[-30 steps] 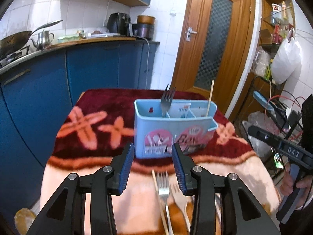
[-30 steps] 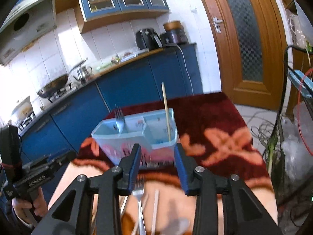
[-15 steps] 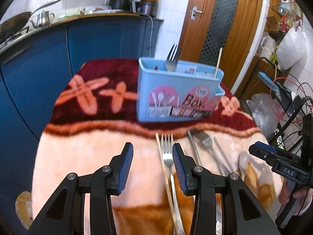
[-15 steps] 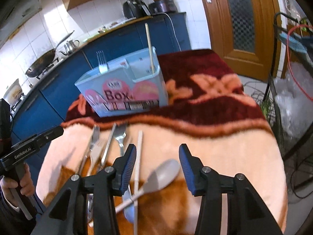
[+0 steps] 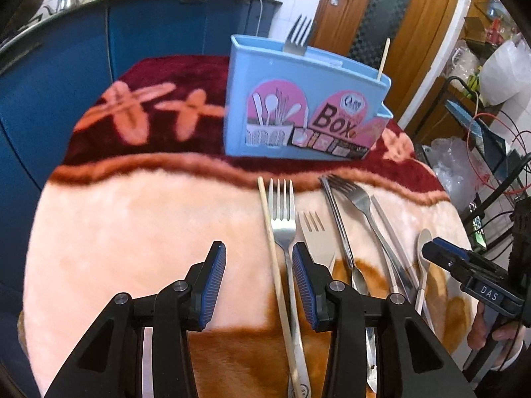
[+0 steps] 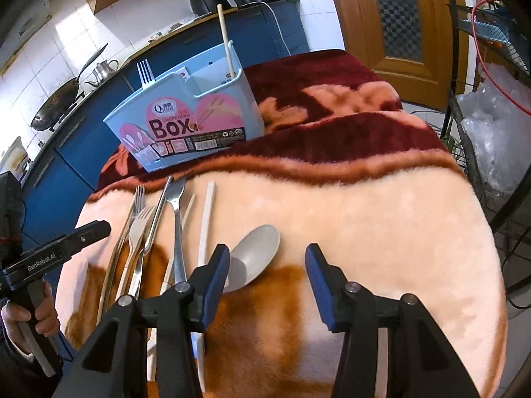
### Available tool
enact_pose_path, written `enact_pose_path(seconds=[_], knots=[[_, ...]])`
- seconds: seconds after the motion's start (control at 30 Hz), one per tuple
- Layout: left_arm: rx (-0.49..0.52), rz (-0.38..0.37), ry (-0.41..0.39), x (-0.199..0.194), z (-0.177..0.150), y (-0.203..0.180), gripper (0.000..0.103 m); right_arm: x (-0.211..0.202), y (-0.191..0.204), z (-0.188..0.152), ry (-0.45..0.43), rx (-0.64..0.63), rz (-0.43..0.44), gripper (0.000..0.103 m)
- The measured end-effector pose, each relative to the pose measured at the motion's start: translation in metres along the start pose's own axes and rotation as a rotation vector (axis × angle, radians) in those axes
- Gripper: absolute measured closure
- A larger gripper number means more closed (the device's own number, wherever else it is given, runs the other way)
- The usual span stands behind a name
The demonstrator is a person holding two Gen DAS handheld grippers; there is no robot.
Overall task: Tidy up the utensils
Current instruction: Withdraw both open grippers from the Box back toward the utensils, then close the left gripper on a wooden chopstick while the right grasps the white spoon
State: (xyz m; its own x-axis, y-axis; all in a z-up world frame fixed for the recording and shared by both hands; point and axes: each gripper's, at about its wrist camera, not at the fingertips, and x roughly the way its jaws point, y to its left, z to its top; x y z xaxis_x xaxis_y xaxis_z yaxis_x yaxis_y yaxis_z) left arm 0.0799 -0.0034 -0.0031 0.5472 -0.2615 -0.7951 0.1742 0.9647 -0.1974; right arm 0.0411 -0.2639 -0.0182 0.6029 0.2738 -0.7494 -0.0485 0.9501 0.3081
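Right gripper (image 6: 267,277) jaws opening above gray spoon (image 6: 254,257), nothing held.

Both wrist views angled down, close, sharing utensil box (image 5: 305,112)

Both grippers have descended toward the blanket. Left gripper (image 5: 259,267) now hangs over a wooden chopstick (image 5: 276,265). Right gripper (image 6: 267,272), jaws opening, nears the grey spoon (image 6: 254,257).

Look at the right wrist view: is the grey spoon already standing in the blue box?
No, the grey spoon lies flat on the blanket, apart from the blue box.
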Motion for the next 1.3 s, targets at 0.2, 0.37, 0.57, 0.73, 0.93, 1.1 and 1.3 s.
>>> enact_pose_path(seconds=[0.2, 0.37, 0.57, 0.73, 0.93, 1.1, 1.3], knots=[[-0.011, -0.016, 0.029, 0.013, 0.0, -0.003, 0.06, 0.005, 0.003, 0.001, -0.018, -0.013, 0.003, 0.079], [-0.029, -0.04, 0.025, 0.018, 0.004, 0.001, 0.065, 0.006, 0.002, 0.003, -0.047, 0.009, 0.063, 0.095], [-0.082, -0.068, 0.031, 0.02, 0.003, 0.016, 0.095, -0.009, 0.006, 0.009, -0.151, 0.0, 0.072, 0.096], [-0.102, -0.07, 0.062, 0.019, 0.004, 0.021, 0.095, -0.026, 0.01, 0.017, -0.245, -0.035, 0.045, 0.097], [-0.035, -0.052, 0.164, 0.031, 0.025, 0.012, 0.089, -0.042, 0.018, 0.023, -0.319, -0.078, 0.016, 0.097], [0.02, -0.023, 0.207, 0.044, 0.043, 0.006, 0.089, -0.05, 0.025, 0.023, -0.358, -0.108, 0.004, 0.097], [0.034, -0.041, 0.226, 0.048, 0.05, 0.006, 0.094, -0.055, 0.032, 0.026, -0.386, -0.134, 0.002, 0.097]])
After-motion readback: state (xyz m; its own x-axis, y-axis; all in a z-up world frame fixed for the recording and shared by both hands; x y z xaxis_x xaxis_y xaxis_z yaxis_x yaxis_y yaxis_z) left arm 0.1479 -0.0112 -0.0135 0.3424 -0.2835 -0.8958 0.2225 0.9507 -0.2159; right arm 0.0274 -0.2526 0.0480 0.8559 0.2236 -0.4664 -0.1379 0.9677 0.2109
